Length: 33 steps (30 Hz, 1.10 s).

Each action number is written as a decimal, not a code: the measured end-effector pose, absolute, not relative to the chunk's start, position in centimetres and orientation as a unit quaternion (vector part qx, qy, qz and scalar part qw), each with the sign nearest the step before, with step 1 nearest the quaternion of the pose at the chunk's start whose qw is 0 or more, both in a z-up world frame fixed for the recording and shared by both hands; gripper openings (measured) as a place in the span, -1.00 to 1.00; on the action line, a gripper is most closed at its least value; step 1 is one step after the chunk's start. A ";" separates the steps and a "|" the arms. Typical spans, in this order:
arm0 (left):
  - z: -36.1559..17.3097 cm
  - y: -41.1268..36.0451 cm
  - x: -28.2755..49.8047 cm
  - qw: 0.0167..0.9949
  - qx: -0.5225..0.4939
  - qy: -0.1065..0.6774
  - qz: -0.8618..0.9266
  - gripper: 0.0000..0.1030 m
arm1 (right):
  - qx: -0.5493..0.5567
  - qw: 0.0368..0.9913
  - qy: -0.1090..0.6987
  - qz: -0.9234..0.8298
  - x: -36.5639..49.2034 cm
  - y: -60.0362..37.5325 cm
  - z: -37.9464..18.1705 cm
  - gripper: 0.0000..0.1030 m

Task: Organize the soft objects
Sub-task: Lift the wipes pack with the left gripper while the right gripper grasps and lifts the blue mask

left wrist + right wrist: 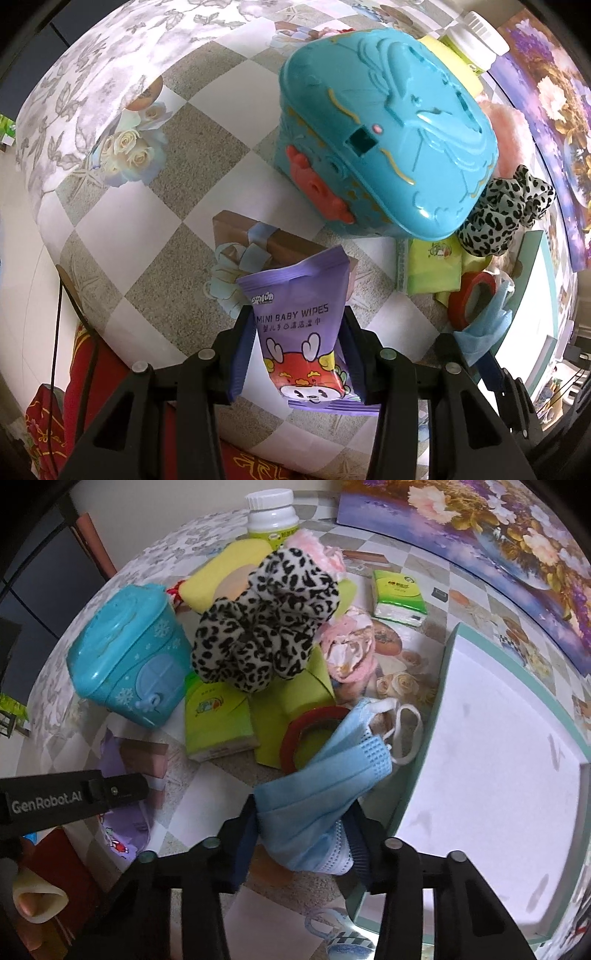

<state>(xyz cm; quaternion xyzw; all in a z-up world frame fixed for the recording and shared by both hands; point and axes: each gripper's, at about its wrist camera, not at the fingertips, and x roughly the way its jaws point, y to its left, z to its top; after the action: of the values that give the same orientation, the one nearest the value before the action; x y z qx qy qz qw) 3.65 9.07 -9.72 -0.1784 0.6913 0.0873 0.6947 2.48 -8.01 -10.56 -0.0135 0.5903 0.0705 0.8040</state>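
Left gripper (297, 332) pinches a purple baby-wipes pack (304, 332) above the checkered tablecloth (166, 221), near the teal plastic box (388, 125). Right gripper (303, 830) clamps a blue face mask (325, 782), apparently just beside the white tray (417, 760); a leopard-print scrunchie (266, 624) tops the pile beyond.

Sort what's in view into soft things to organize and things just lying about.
Job: baby wipes pack in the left hand-held gripper; blue face mask in the right hand-held gripper; leopard scrunchie; tissue packs.

Lying about: turquoise box; white bottle; red tape roll.
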 end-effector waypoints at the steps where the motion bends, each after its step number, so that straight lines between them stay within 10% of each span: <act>1: -9.8 9.1 3.6 0.695 -0.178 0.691 0.088 -0.09 | -0.013 0.804 0.590 0.070 2.4 -8.1 -10.5 -0.25; 33: -6.3 4.4 2.9 0.747 -0.127 0.652 -0.011 -0.09 | 0.079 0.857 0.508 -0.001 -0.2 -16.6 -1.7 -0.49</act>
<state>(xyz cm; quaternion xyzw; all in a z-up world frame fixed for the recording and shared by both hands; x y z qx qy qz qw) 2.86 4.41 -6.30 -0.1270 0.6524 -0.0110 0.7471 -0.24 -16.61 -1.73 0.0788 0.5084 -0.0007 0.8575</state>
